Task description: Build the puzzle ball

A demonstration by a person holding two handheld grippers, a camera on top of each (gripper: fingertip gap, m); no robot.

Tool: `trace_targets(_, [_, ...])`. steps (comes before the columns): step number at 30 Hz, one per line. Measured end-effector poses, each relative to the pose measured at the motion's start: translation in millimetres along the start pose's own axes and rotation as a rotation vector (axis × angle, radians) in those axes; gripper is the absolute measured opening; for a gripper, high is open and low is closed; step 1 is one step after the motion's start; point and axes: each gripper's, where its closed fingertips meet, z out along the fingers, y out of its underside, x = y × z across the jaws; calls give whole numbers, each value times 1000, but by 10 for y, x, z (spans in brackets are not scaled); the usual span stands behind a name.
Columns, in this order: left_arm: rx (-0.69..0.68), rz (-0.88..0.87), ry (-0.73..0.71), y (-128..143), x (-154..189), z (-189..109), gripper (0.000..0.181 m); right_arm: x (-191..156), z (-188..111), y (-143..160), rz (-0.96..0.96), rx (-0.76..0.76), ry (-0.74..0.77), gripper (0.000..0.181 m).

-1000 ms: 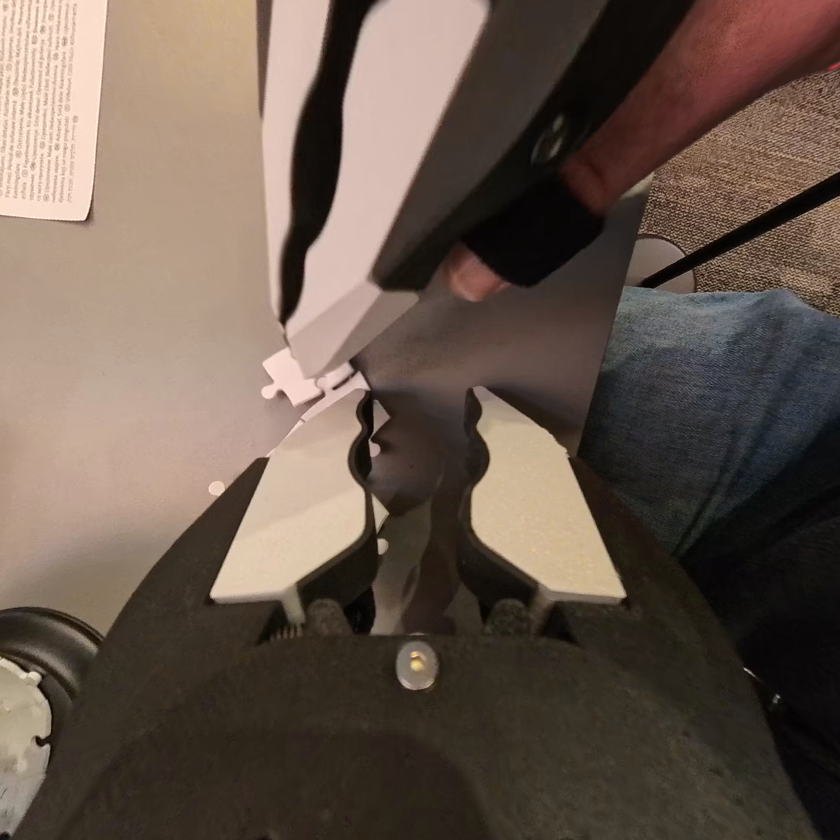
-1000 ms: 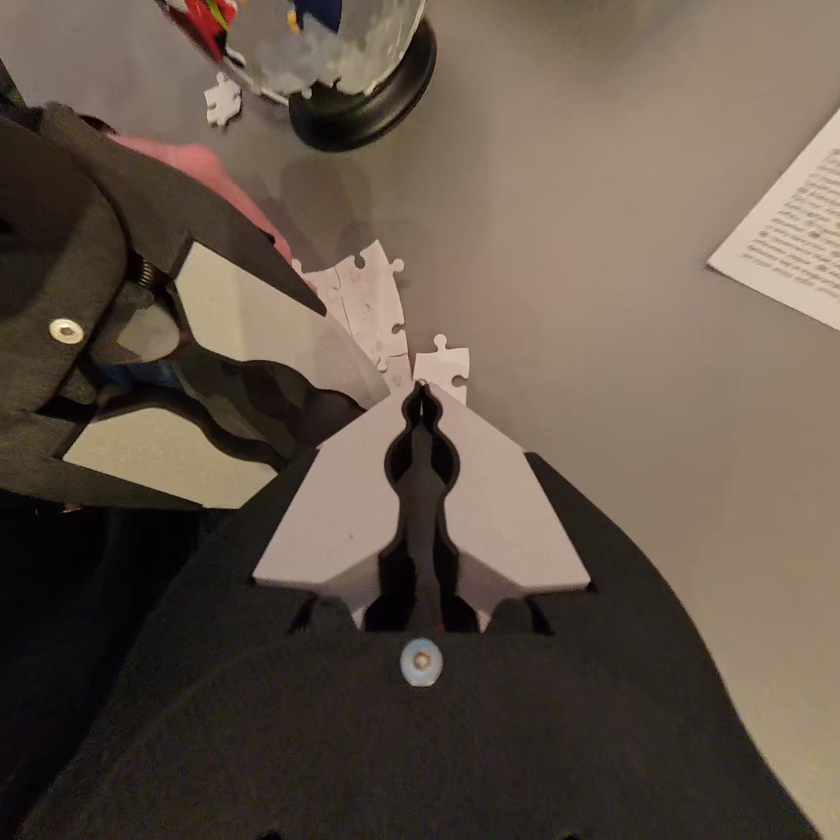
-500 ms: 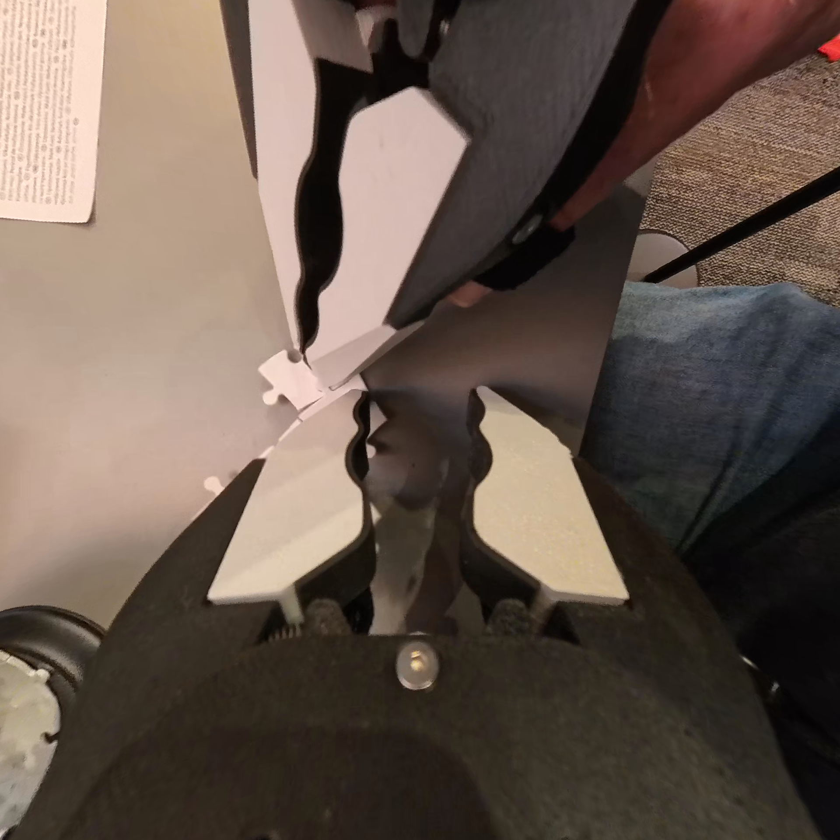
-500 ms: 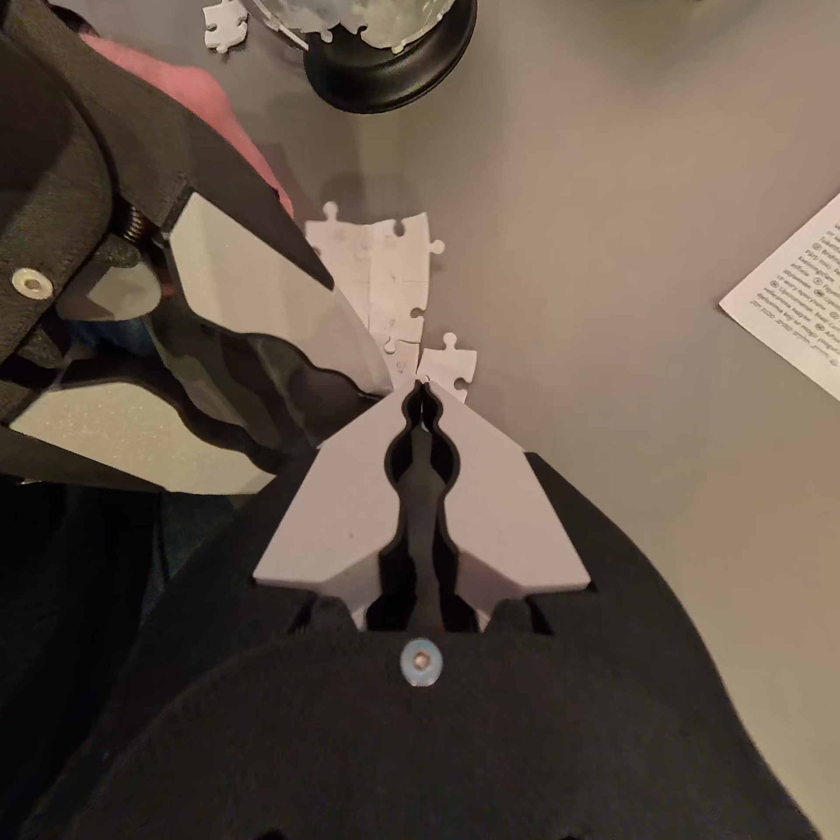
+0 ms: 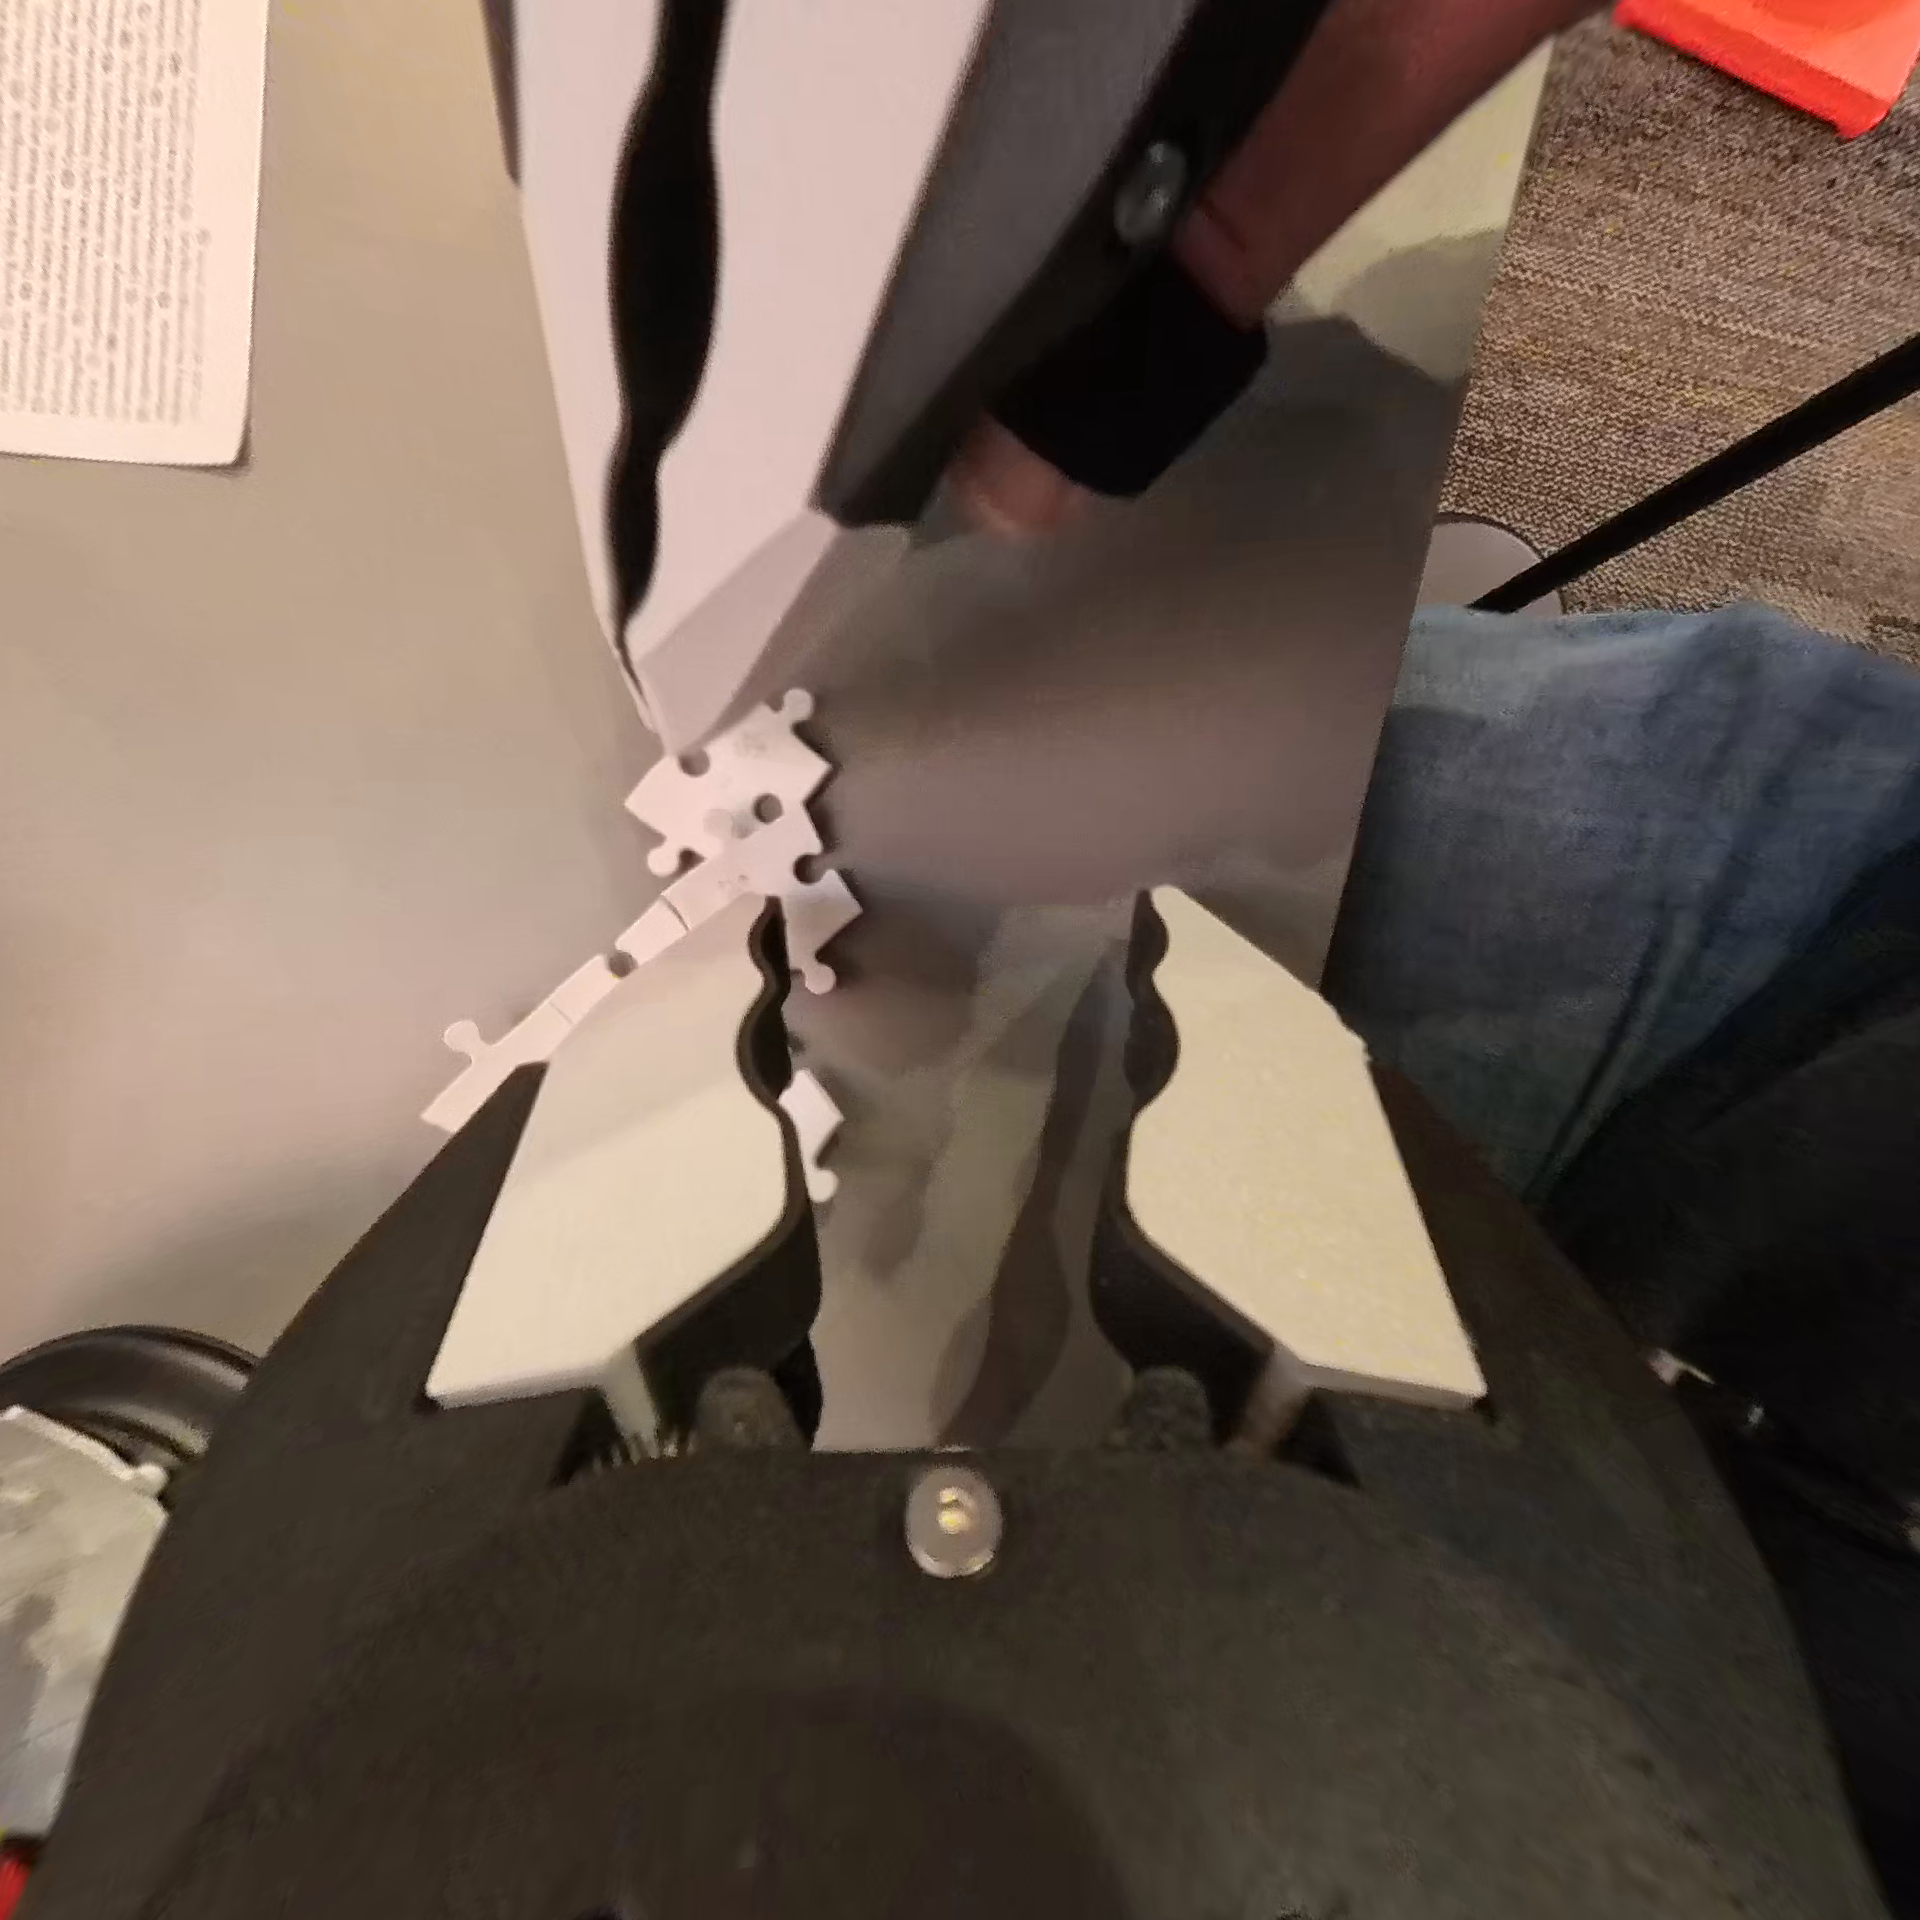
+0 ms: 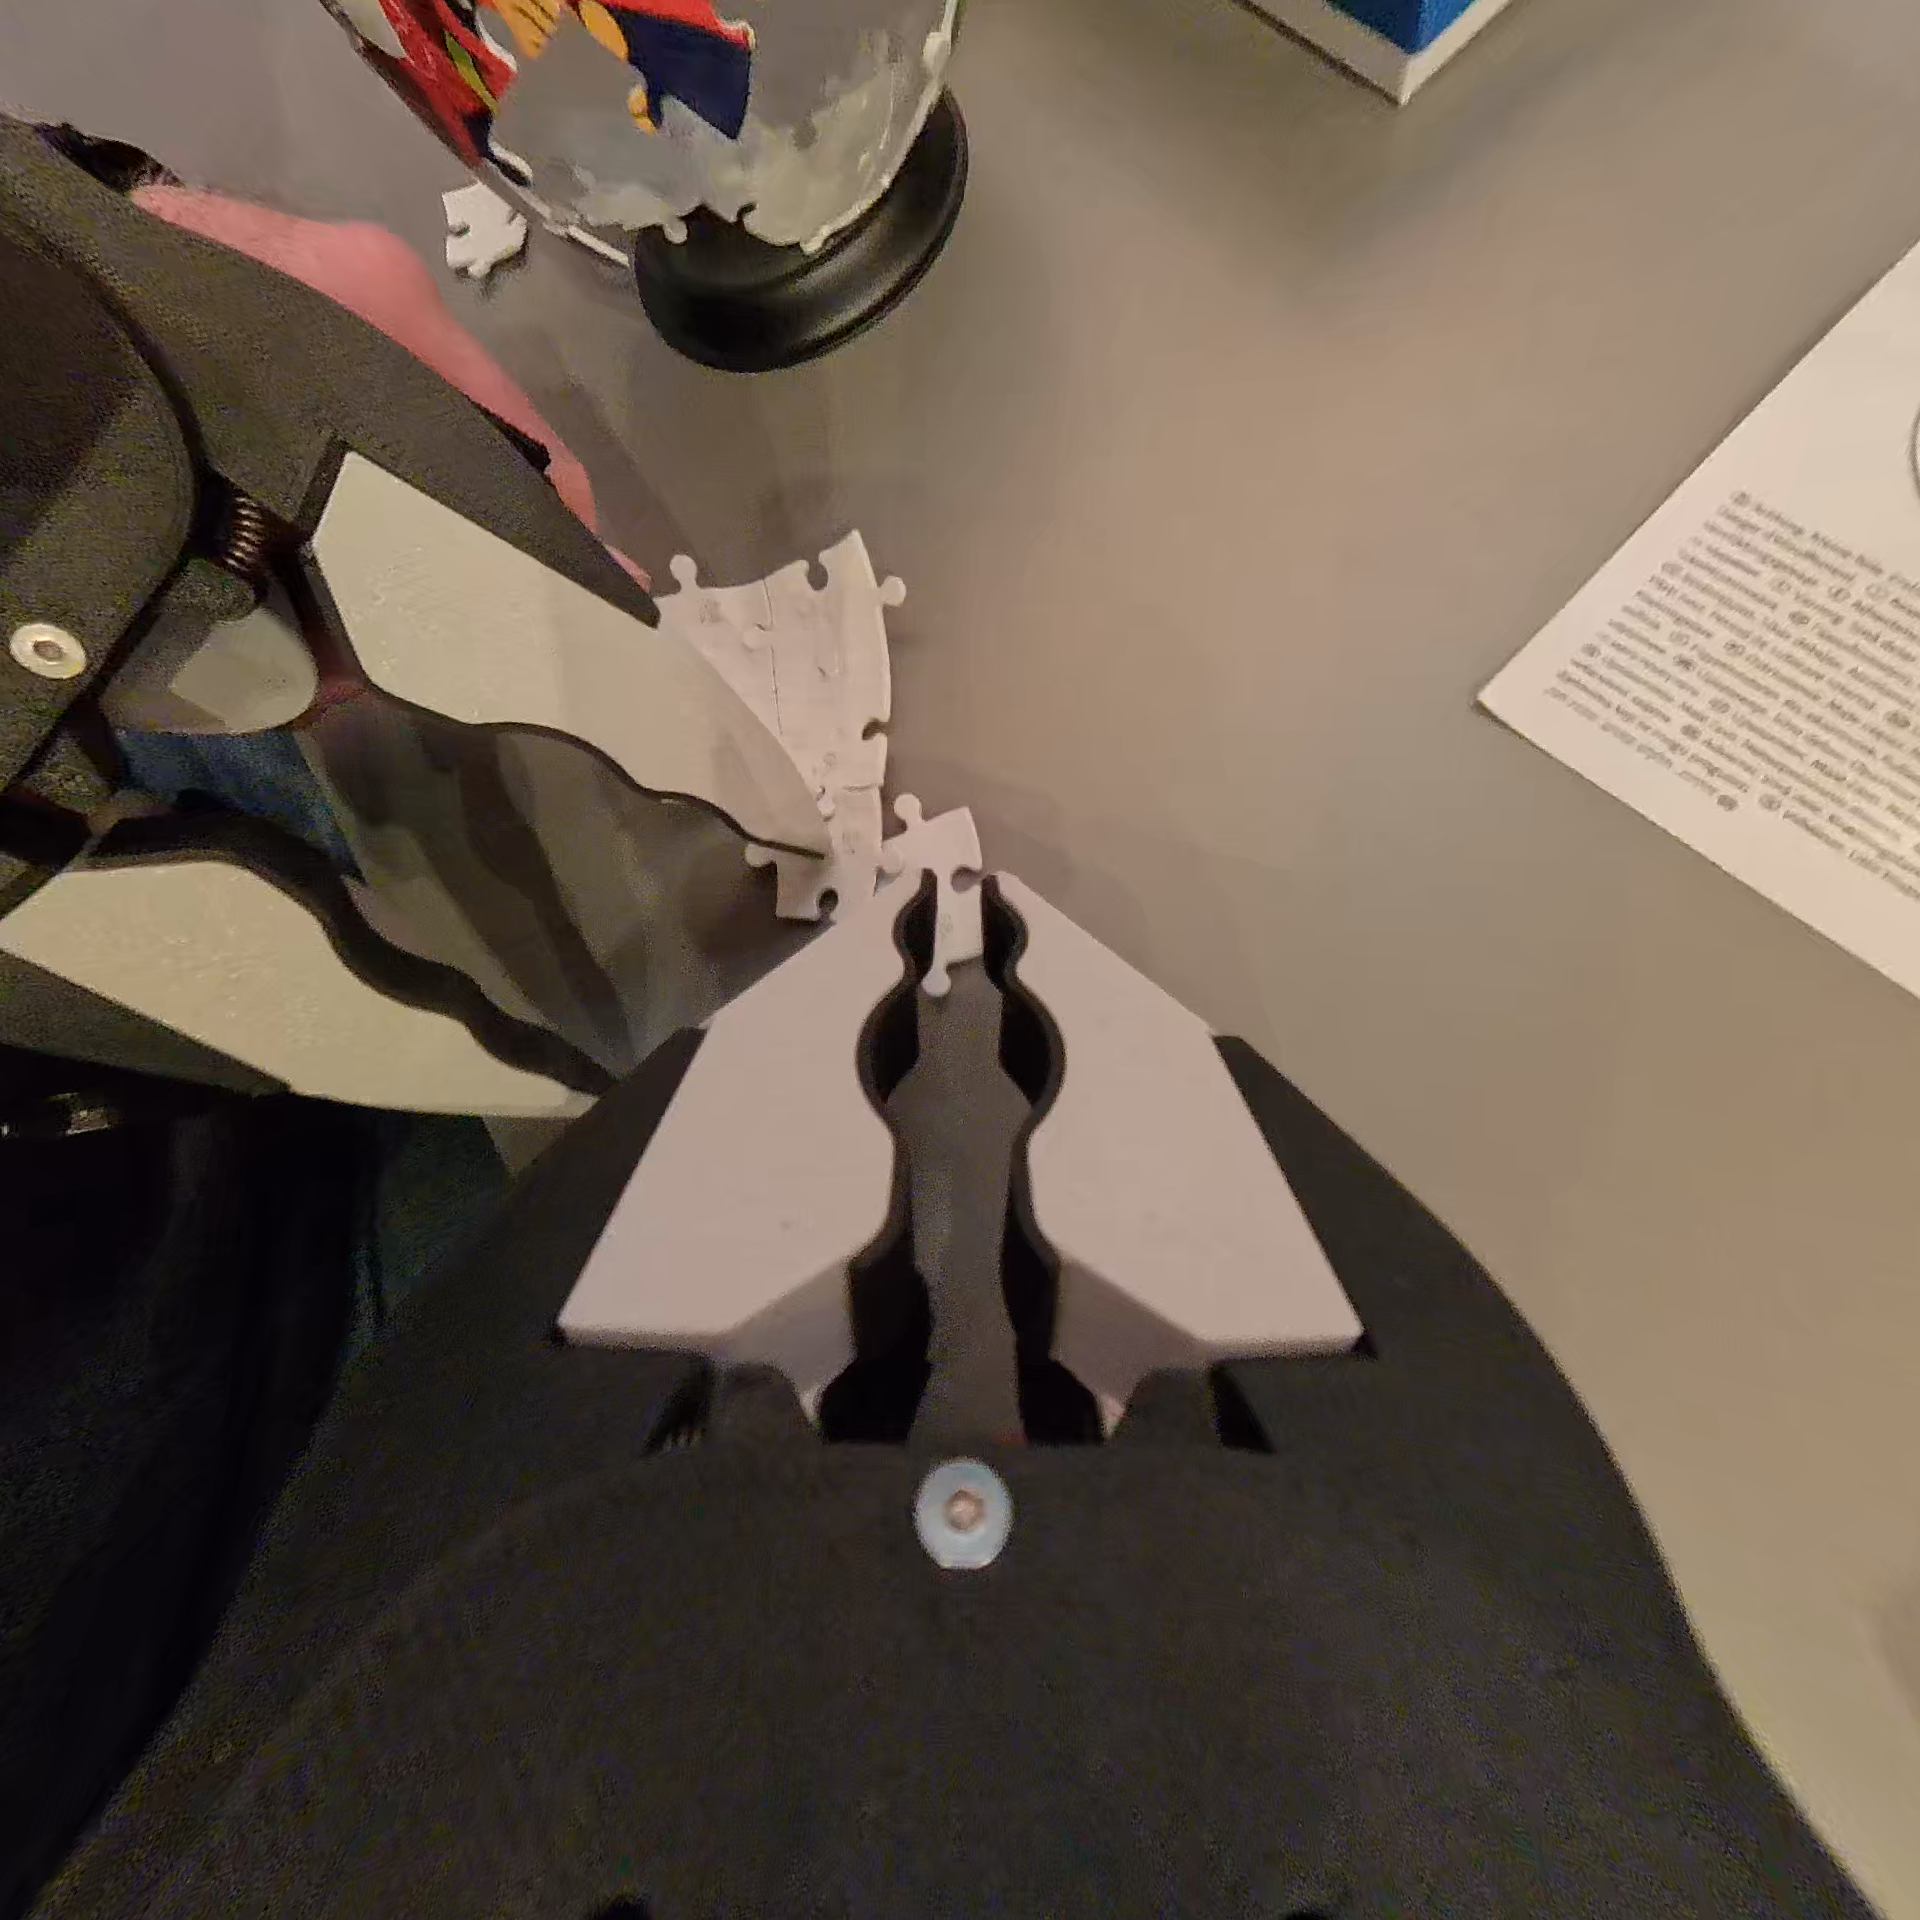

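Observation:
A curved strip of joined white puzzle pieces (image 6: 821,665) lies on the grey table (image 6: 1247,520). It also shows in the left wrist view (image 5: 758,873). A single white piece (image 6: 935,842) lies at the strip's near end, and the left wrist view (image 5: 727,774) shows it there too. My right gripper (image 6: 956,888) has its fingers parted a little, with that piece showing in the gap. My left gripper (image 5: 956,914) is open, its left finger over the strip. The partly built puzzle ball (image 6: 644,104) stands on a black stand (image 6: 800,281).
A printed sheet (image 6: 1714,707) lies to the right, and a loose white piece (image 6: 478,229) lies beside the ball. A blue and white box (image 6: 1382,31) is at the far edge. In the left wrist view the table edge (image 5: 1392,727) borders a person's leg in jeans (image 5: 1610,883).
My right gripper's tips were together and have parted slightly. The single piece, earlier just ahead of the tips, now sits between them against the strip's end. The left gripper stays open.

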Motion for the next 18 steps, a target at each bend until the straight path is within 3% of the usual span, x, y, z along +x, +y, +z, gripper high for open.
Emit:
trace_targets(10, [-79, 58, 17, 105, -31, 13, 64, 134, -28, 154, -91, -51, 87, 4])
trace_targets(13, [-90, 69, 14, 144, -54, -9, 65, 48, -97, 98, -79, -23, 50, 3])
trace_targets(18, [-101, 101, 15, 186, -54, -28, 65, -6, -53, 261, -107, -86, 48, 1])
